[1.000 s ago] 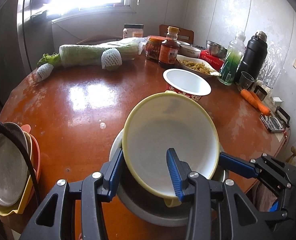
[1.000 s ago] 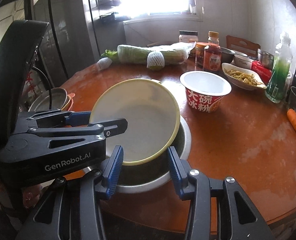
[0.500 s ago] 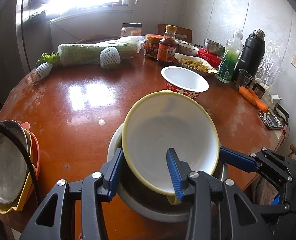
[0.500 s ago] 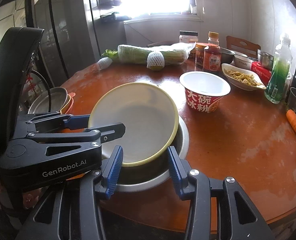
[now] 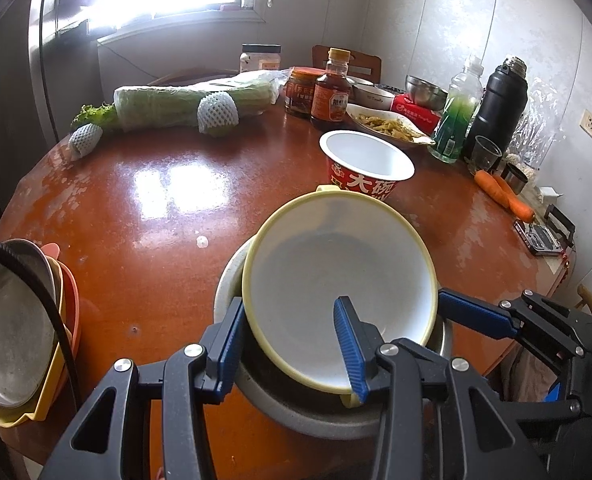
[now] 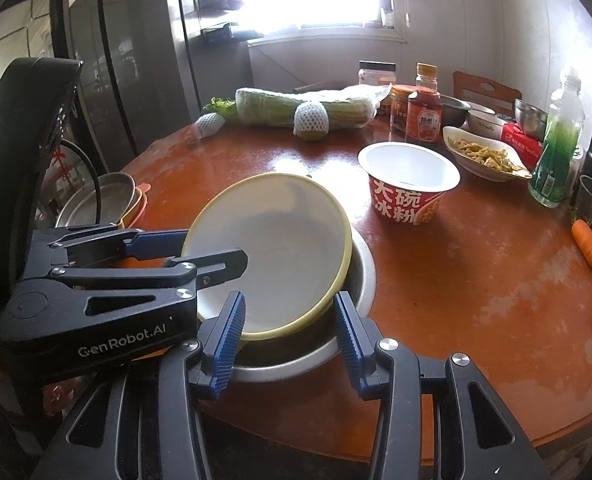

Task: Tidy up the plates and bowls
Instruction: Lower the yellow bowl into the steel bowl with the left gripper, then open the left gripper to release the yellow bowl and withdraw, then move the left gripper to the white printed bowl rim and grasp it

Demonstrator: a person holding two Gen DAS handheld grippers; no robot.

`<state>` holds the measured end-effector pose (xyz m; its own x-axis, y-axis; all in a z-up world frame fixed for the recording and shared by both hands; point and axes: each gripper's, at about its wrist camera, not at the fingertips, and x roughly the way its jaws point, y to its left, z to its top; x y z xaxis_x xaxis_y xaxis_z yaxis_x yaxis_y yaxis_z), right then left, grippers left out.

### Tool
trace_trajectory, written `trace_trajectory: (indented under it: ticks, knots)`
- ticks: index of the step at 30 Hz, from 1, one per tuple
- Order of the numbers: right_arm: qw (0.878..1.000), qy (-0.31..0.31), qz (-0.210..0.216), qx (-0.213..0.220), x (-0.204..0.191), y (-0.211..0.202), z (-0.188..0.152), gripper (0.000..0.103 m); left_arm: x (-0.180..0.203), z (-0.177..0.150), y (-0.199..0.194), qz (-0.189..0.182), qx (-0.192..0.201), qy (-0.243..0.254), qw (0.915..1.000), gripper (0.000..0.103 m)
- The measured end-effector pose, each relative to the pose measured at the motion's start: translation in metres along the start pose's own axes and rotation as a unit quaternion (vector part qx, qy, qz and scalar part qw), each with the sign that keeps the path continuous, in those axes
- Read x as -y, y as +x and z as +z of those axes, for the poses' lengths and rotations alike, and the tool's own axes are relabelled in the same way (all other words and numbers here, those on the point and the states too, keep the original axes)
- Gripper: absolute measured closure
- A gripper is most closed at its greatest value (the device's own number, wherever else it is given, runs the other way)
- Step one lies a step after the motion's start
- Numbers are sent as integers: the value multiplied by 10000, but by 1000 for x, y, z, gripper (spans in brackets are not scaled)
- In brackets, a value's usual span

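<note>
While the yellow-rimmed bowl stands tilted inside the metal bowl, the left gripper is clamped on its wall, one finger inside the hollow and the other against the outside; the bowl's low edge sits down in the metal bowl and its high edge lifts towards the noodle cup, which is just beyond it; the metal bowl itself sits close to the near edge of the round table.

The right gripper comes in from the other side, its fingers part-way apart and straddling the near rims of both bowls; I cannot tell whether its pads press on either rim.

At the table's left edge a stack of plates rests, a metal one on top of yellow and orange ones; between that stack and the two bowls the wood is bare, and the bare stretch runs on to the wrapped cabbage at the far side.

To the right the surface is busier; carrots, bottles and dishes crowd the far right rim by the wall.
</note>
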<state>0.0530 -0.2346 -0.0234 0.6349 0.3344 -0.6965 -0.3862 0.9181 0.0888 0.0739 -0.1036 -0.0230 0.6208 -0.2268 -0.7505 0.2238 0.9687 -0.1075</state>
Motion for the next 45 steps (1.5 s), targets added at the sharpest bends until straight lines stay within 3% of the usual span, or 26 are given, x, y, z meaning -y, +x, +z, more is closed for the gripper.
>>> trace_trajectory:
  ticks: [27,41,45]
  knots:
    - [9992,334,-46,209,21,-19,5,47,-10,13,-17,129,356,-34,9993,45]
    - [9956,724,-259,530,67,-15,37,43,8,74,1,165,532,187,9983,44]
    - [9939,937,-315,496,87,-5,48,43,14,92,13,-9,479,211,9986,44]
